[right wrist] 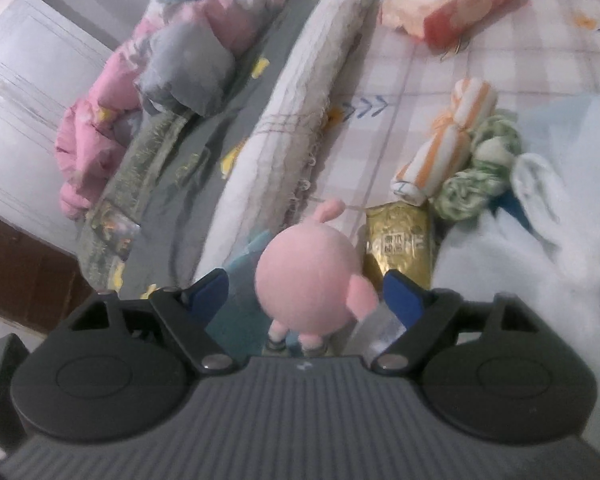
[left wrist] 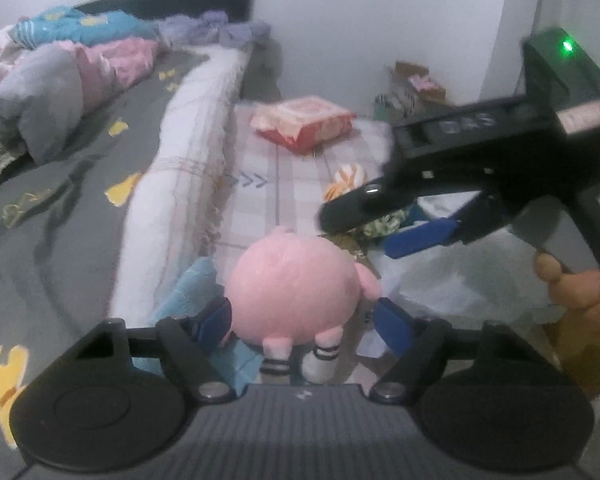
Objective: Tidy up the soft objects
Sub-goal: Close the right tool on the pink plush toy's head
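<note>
The left gripper (left wrist: 302,320) is angled downward with its blue pads spread on either side of a pink plush toy (left wrist: 296,292). The left pad lies against the toy's side, while a small gap is seen at the right pad, so no firm grip is shown. The toy is seen from behind, with its striped-sock feet toward the camera, on a light blue cloth (left wrist: 192,292).

The right gripper (left wrist: 380,236) is seen reaching in from the right, held by a person's hand (left wrist: 580,292), its jaws apart above small items beyond the toy. In the right wrist view, its blue fingers (right wrist: 306,294) are spread around the same pink toy without touching it; nothing is held.

A gold foil packet (right wrist: 398,242) lies just beside the toy. Beyond it, orange-striped rolled cloths (right wrist: 446,144) and green patterned rolled cloths (right wrist: 476,168) are bunched together on a checked sheet (left wrist: 268,160). A red and white package (left wrist: 304,120) lies further back. To the left, a white rolled quilt (left wrist: 188,168) borders a grey bedspread (left wrist: 60,200) piled with pink, blue and grey bedding (left wrist: 60,68). White walls (left wrist: 380,20) stand behind.
</note>
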